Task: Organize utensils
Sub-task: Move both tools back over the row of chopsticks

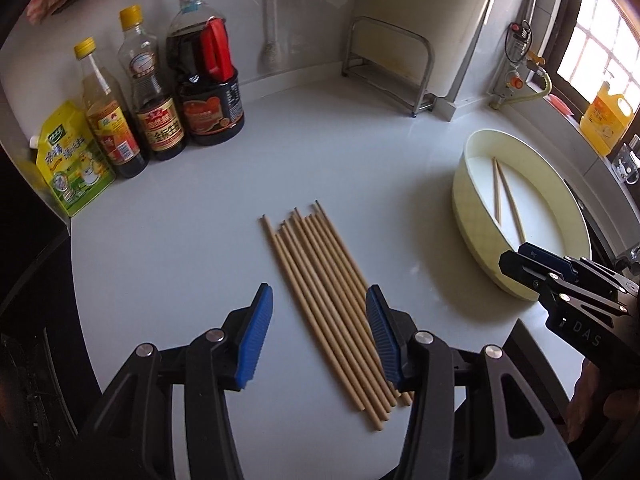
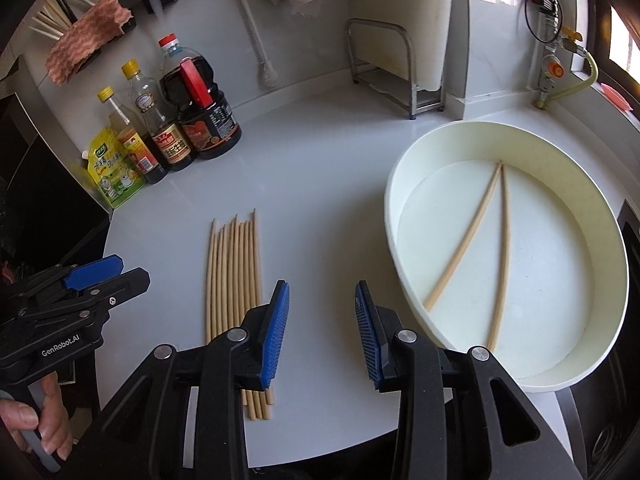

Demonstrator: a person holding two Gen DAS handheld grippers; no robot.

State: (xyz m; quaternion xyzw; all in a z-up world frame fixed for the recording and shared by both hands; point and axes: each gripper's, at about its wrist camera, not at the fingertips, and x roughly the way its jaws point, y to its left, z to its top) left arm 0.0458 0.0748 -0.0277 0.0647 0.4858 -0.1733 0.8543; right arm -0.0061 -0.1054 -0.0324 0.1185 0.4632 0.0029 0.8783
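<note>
A bundle of several wooden chopsticks [image 1: 316, 264] [image 2: 232, 272] lies side by side on the white counter. My left gripper [image 1: 320, 300] [image 2: 108, 272] hovers over the bundle's near half. Its blue pads stand apart on either side of the sticks without pressing on them. A round cream basin [image 1: 460, 200] [image 2: 390, 208] sits to the right with two chopsticks [image 1: 508, 196] [image 2: 468, 236] lying in it. My right gripper [image 2: 322, 292] [image 1: 520, 258] is open over bare counter between the bundle and the basin, with nothing between its fingers.
Three sauce bottles [image 1: 160, 92] and a green pouch [image 1: 68, 160] stand at the back left. A metal rack [image 1: 392, 68] stands against the back wall. A yellow bottle [image 1: 606, 116] sits on the window sill. The counter drops off at the left and near edges.
</note>
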